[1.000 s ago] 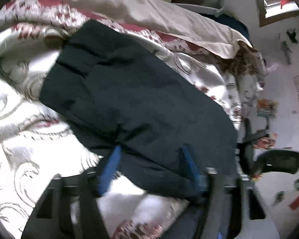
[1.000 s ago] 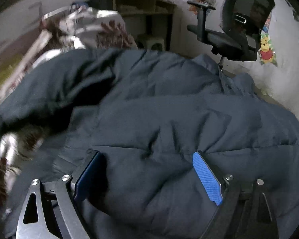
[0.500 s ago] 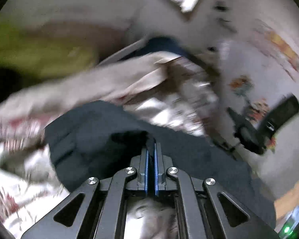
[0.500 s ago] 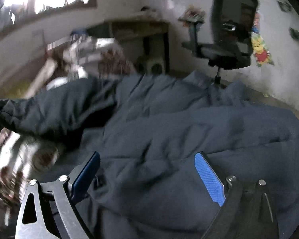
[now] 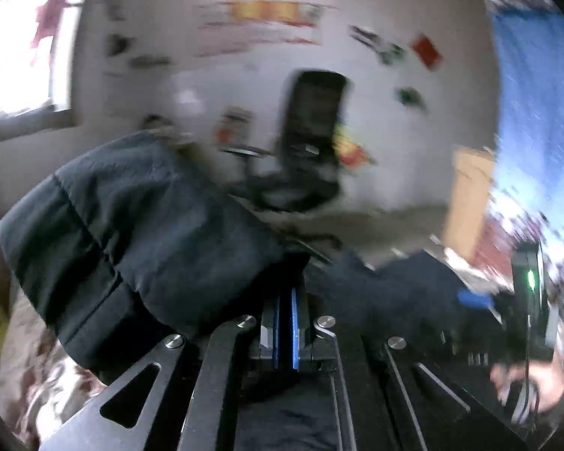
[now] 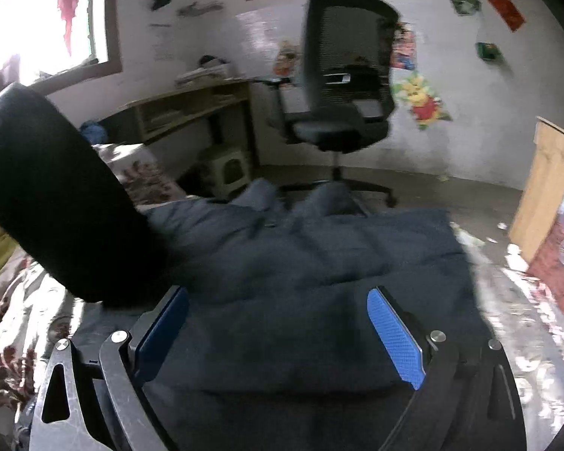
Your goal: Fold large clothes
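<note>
Now left gripper (image 5: 285,302) pinching sleeve (image 5: 139,233) of dark puffy jacket (image 6: 300,263), sleeve lifted off bed (image 6: 22,308). Right gripper (image 6: 278,323) spread wide over jacket body, holding nothing (pads apart, not pressing). Do well: carry sleeve across onto body, lay flat, no bunching. Right gripper could press body down so it stays put.

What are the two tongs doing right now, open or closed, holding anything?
Left tongs: closed on the dark jacket's sleeve.
Right tongs: open above the dark jacket, holding nothing.

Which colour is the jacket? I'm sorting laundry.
Dark navy jacket, clearest in the right wrist view.
</note>
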Available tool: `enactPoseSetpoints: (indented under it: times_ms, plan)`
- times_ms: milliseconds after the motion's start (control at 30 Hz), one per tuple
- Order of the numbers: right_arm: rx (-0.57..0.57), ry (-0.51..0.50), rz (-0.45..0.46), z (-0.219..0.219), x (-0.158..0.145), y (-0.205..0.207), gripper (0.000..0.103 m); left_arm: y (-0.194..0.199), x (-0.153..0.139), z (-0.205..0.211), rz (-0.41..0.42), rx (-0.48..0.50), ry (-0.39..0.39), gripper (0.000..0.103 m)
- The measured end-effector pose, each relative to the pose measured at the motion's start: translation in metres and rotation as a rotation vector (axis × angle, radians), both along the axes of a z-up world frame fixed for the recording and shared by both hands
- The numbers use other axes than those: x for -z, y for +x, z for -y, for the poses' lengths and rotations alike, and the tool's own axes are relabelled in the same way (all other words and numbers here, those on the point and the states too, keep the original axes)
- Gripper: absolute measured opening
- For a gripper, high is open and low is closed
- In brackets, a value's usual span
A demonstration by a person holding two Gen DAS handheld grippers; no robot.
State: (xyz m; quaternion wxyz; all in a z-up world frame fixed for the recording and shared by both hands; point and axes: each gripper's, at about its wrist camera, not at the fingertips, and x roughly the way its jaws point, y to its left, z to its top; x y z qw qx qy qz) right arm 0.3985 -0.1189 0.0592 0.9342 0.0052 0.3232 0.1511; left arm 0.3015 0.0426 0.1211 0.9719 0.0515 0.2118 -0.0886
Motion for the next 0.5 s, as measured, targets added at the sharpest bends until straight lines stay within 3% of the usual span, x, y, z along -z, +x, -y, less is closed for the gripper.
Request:
enactPoseSetpoints:
  times_ms: [167, 400, 500]
  plan:
    - [0.092, 0.012, -0.030, 0.051, -0.004, -0.001, 0.096, 0.019, 0.039, 0.054, -0.147, 0.200, 0.004, 0.002]
    - [0.142, 0.034, -0.083, 0.091, 0.009, -0.007, 0.096, 0.035, 0.104, 0.106, -0.304, 0.331, 0.119, 0.002]
    - [0.152, 0.055, -0.097, 0.098, 0.014, -0.005, 0.096, 0.030, 0.116, 0.109, -0.347, 0.381, 0.139, 0.012]
